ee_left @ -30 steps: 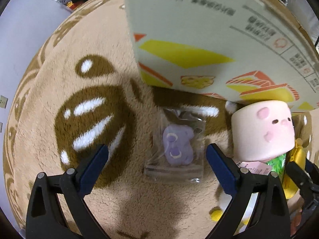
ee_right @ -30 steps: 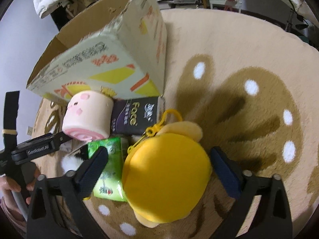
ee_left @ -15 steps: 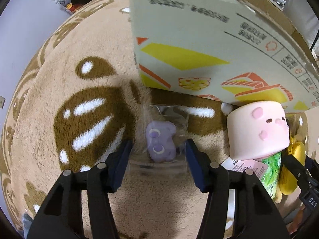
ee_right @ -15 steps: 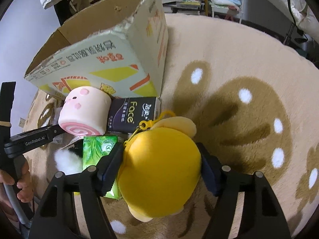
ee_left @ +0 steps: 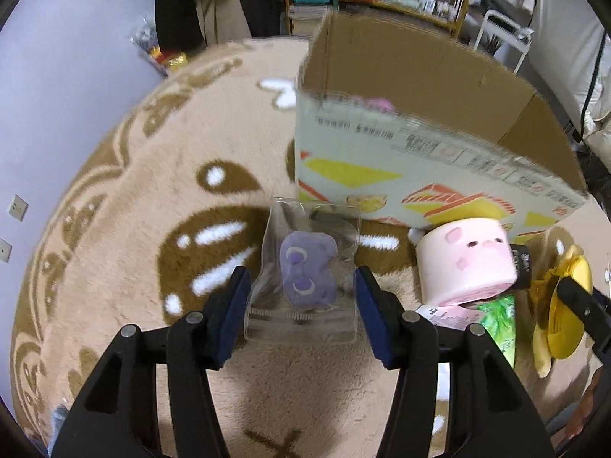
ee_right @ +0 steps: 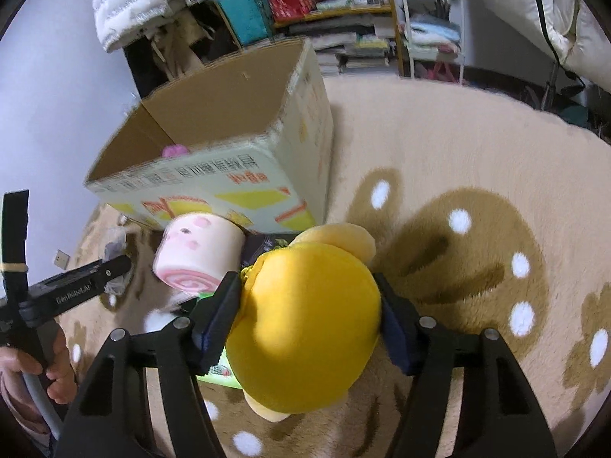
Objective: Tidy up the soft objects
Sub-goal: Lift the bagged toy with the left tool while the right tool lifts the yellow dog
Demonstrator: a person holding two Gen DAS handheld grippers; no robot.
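Setting: round beige plush rug (ee_left: pixel 114 198) with brown patterning, in a cluttered room; shelving and stacked goods behind.

Item 1. Left gripper (ee_left: pixel 301 305): jaws drawn in on a clear plastic pouch (ee_left: pixel 305 267) holding a small purple soft toy (ee_left: pixel 307 267), pads pressing the pouch's two side edges. The pouch appears raised off the rug, just in front of the box. Handling, judged: very light; the film is slick and crumples, so hold across the padded middle where the toy gives bulk rather than on bare film.

Item 2. Right gripper (ee_right: pixel 309 316): jaws have just been closing, and now pinch a round yellow plush (ee_right: pixel 305 324) at its widest flanks. Handling, judged: light, squashy, not fragile; it compresses under the pads, so a firm squeeze through the body suits it.

Item 3. Open cardboard box (ee_right: pixel 229 129), standing on the rug beyond both grippers; something pink shows inside. Likely destination.

Item 4. Pink roll-shaped squishy (ee_left: pixel 466 263), lying against the box front, between the two held pieces.

Item 5. Green packet (ee_left: pixel 496 316) and dark tissue pack (ee_right: pixel 263 246), beside the roll.
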